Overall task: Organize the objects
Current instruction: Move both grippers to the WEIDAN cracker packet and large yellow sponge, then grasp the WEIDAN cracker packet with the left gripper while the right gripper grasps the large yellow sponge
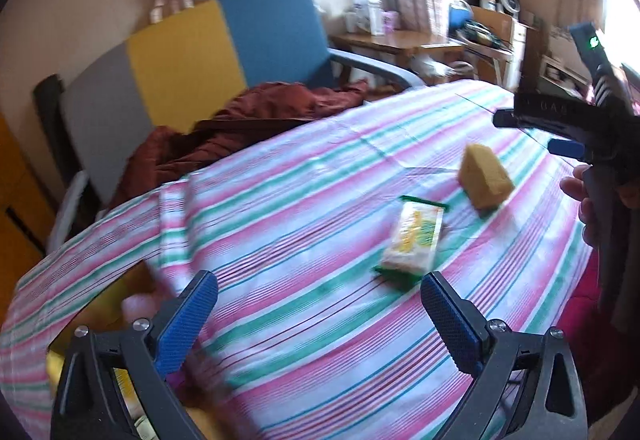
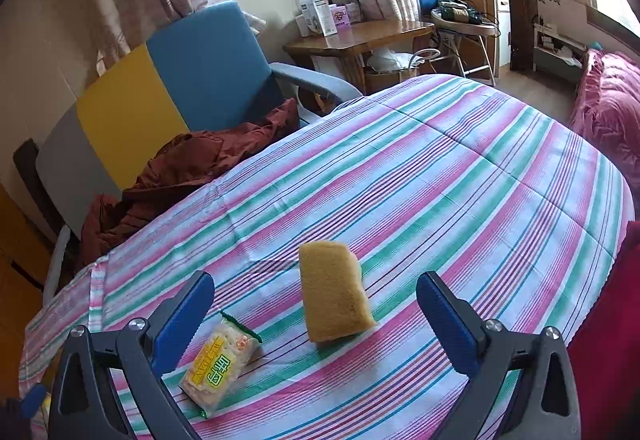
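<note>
A tan sponge [image 2: 334,300] lies on the striped cloth [image 2: 460,180], straight ahead of my right gripper [image 2: 316,292], which is open and hovers just short of it. A snack packet [image 2: 218,368] with green edges and yellow print rests beside the right gripper's left finger. In the left wrist view the same packet [image 1: 412,236] and sponge [image 1: 484,176] lie ahead and to the right of my left gripper [image 1: 316,288], open with nothing in it. The right gripper [image 1: 532,132] shows at the right edge, held by a hand [image 1: 580,192].
The cloth's left edge drops off near a blurred yellow container [image 1: 100,304] at the lower left. Behind stand a chair [image 2: 208,68] with a blue, yellow and grey back, a rust-brown jacket [image 2: 192,164] and a wooden desk [image 2: 360,36]. A pink quilt [image 2: 608,108] lies at the right.
</note>
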Available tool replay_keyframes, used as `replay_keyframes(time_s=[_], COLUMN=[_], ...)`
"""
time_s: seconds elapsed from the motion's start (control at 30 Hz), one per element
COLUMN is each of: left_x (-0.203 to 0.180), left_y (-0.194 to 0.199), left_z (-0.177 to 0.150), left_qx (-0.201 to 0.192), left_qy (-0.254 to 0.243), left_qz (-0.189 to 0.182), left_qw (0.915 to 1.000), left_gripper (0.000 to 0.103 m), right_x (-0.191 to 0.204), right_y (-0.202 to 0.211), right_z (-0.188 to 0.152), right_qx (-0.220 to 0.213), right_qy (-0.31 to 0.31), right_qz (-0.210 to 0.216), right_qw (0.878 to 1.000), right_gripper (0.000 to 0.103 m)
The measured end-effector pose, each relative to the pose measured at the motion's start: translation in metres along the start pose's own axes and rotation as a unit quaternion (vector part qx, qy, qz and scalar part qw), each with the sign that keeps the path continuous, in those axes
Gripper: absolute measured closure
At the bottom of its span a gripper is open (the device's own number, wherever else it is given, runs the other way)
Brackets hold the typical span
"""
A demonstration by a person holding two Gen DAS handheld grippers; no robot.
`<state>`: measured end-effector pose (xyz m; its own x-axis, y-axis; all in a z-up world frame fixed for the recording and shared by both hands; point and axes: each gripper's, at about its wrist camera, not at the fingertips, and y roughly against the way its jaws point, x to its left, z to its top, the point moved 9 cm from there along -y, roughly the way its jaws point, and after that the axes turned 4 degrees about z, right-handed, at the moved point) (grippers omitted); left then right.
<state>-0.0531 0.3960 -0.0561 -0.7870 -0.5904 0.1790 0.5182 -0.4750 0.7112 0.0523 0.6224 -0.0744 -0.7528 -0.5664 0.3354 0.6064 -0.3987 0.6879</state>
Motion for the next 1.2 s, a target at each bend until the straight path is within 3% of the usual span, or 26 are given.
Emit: replay_keyframes(time_s=[0.2, 0.57, 0.93, 1.2], left_x=[-0.048, -0.094, -0.095, -0.087], left_y=[-0.029, -0.074, -0.112, -0.128], left_z=[0.016, 0.016, 0.019, 0.021], left_qx=[0.003, 0.022, 0.054, 0.068], left_qy=[-0.059, -0.102, -0.061, -0.039], left_qz=[-0.027, -0.056, -0.089, -0.086], left_qw=[0.9979, 0.9929, 0.9927, 0.9932], left_gripper=[0.001, 0.001, 0.009, 0.013], right_x=[-0.01, -0.017, -0.016, -0.016], right_y=[-0.002, -0.009, -0.015, -0.018], right_z=[-0.001, -0.002, -0.005, -0.007], right_qx=[0.008, 0.025, 0.04, 0.045], right_qy=[-0.03, -0.056, -0.058, -0.055], right_qz=[0.005, 0.021, 0.026, 0.022], right_qw=[1.0, 0.998, 0.997, 0.997], right_gripper=[0.0, 0.0, 0.0, 0.0])
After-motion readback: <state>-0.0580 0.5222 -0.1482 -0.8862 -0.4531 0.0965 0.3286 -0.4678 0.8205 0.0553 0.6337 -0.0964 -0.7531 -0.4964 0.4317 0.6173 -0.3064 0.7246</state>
